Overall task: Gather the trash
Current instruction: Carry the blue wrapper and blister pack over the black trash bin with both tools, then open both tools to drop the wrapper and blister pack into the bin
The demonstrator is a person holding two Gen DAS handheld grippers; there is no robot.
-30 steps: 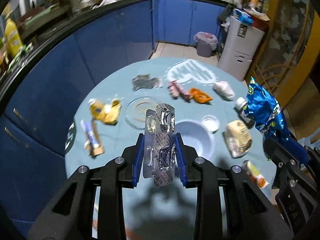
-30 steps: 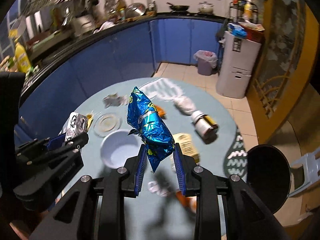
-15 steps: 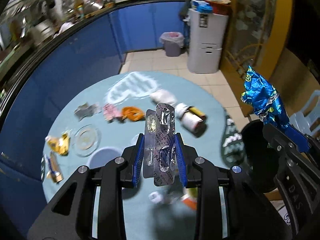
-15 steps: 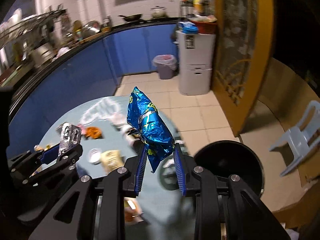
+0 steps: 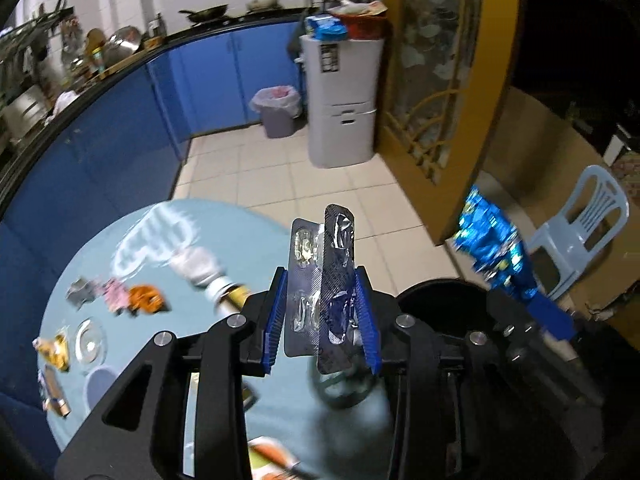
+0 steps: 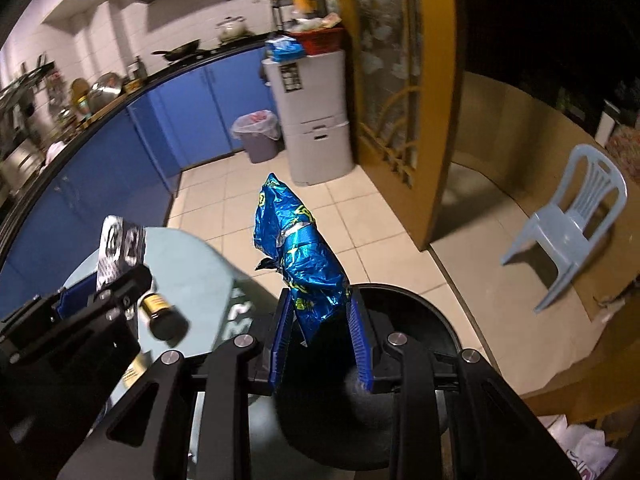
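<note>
My left gripper (image 5: 322, 312) is shut on silver blister packs (image 5: 328, 280) and holds them upright over the right edge of the round light-blue table (image 5: 192, 240). My right gripper (image 6: 320, 336) is shut on a crumpled blue foil snack bag (image 6: 300, 248), above the black round trash bin (image 6: 420, 320) that stands on the floor beside the table. The bag also shows in the left wrist view (image 5: 492, 240), and the blister packs show in the right wrist view (image 6: 120, 248).
Wrappers (image 5: 132, 298), a small bottle (image 5: 228, 294), a glass lid (image 5: 90, 344) and a bowl (image 5: 100, 384) lie on the table. A white cabinet (image 5: 340, 100), a grey bin (image 5: 276, 112), blue kitchen cabinets (image 5: 120, 140) and a plastic chair (image 6: 572, 216) stand around.
Both grippers have swung right, away from the table centre, toward the black bin. The right gripper with the blue bag now hangs over the bin. Both grips are unchanged.
</note>
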